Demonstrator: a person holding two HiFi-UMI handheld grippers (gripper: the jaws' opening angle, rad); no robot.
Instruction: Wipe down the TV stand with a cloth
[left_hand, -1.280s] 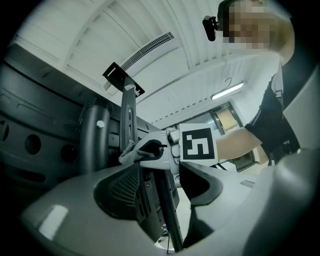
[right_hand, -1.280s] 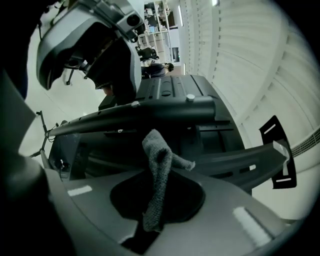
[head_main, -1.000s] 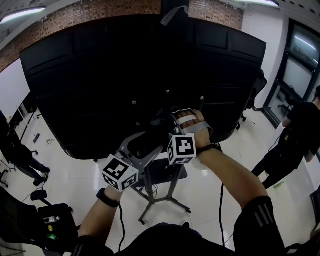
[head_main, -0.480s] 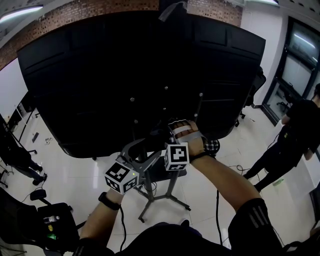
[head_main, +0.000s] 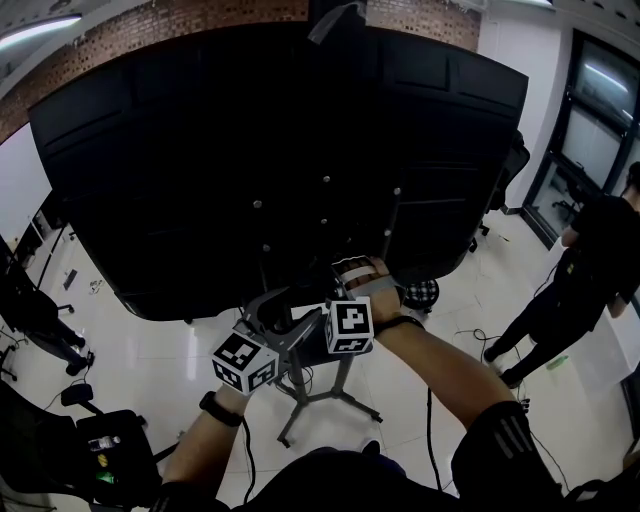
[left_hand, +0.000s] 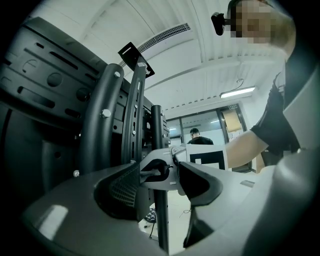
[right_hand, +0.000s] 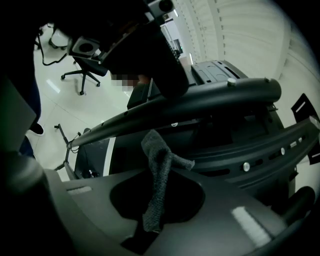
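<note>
The right claw (right_hand: 152, 210) is shut tight on a grey cloth (right_hand: 159, 170). The cloth sticks up out of the claw, and its top end is right by a curved black bar (right_hand: 200, 100) of the TV stand (head_main: 320, 390), just in front of the claw. I cannot tell if the cloth is touching the bar. The left claw (left_hand: 157, 187) has its two sides apart and holds nothing. A thin black pole (left_hand: 157, 220) of the stand shows in the gap ahead of it, and the tip of the right claw is just past that. A few things could go wrong, I think. The cloth looks floppy, and it seems only its low end is pinched, so a hard rub on the bar might pull it out. Then it would drop to the floor under the claws. The two claws are very near each other, so they could bump if one swings across. The big black TV (head_main: 200, 180) hangs on the stand just above and beyond both claws. A strong push on the bars might make it shake or make the stand roll away. There is no bucket, bin or box near either claw, so nothing is sitting inside anything here. Far off to the left claw's side there is a dark lump (head_main: 110, 445) on the floor with small bits on top, but it is too small to tell what it is.
</note>
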